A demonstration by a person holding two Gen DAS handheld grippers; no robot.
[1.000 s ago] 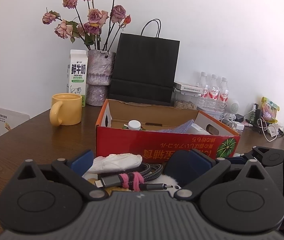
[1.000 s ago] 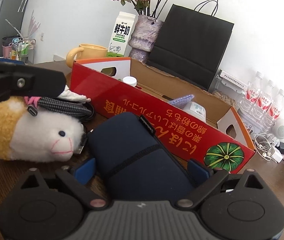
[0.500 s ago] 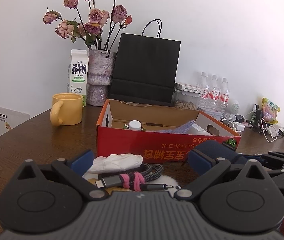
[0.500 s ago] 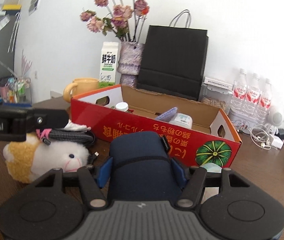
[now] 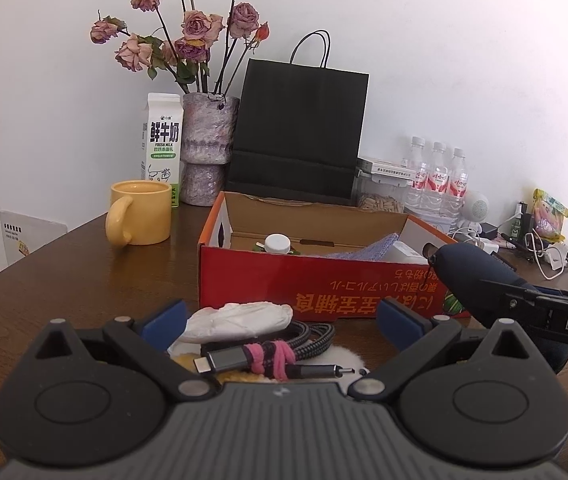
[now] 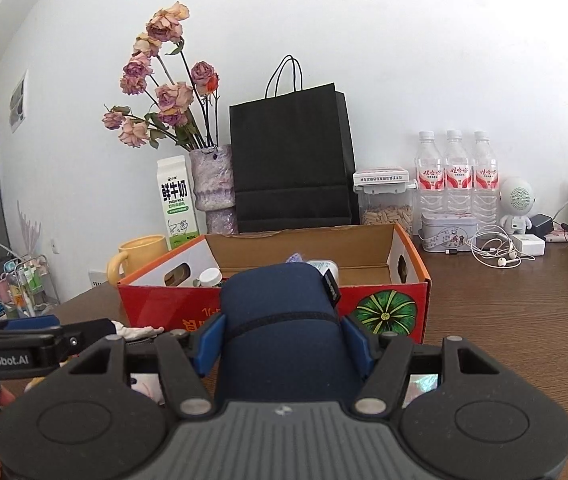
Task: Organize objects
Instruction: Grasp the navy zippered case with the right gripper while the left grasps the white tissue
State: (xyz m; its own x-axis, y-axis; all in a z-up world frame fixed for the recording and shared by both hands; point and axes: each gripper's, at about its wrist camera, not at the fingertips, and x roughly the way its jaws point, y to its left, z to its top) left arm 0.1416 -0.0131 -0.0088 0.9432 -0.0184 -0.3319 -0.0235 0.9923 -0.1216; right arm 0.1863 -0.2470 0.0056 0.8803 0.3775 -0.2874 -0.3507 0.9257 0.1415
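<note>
The dark blue pouch is clamped in the right gripper, lifted in front of the red box. Carrying seems underway; next it must clear the box's front wall before release. The left gripper hovers spread over a bundled cable.

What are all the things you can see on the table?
Cardboard box: one, red, table middle.
Navy pouch: one, dark blue, in right gripper.
Cable: one, grey, pink tie, on plush toy.
Plush toy: one, white-yellow, mostly hidden.
Tissue: one, white, near cable.
Mug: one, yellow, left of box.
Milk carton: one, white-green, back.
Vase: one, purple, dried roses.
Paper bag: one, black.
Water bottles: three, clear.
Left gripper: open.
Right gripper: shut on pouch.
</note>
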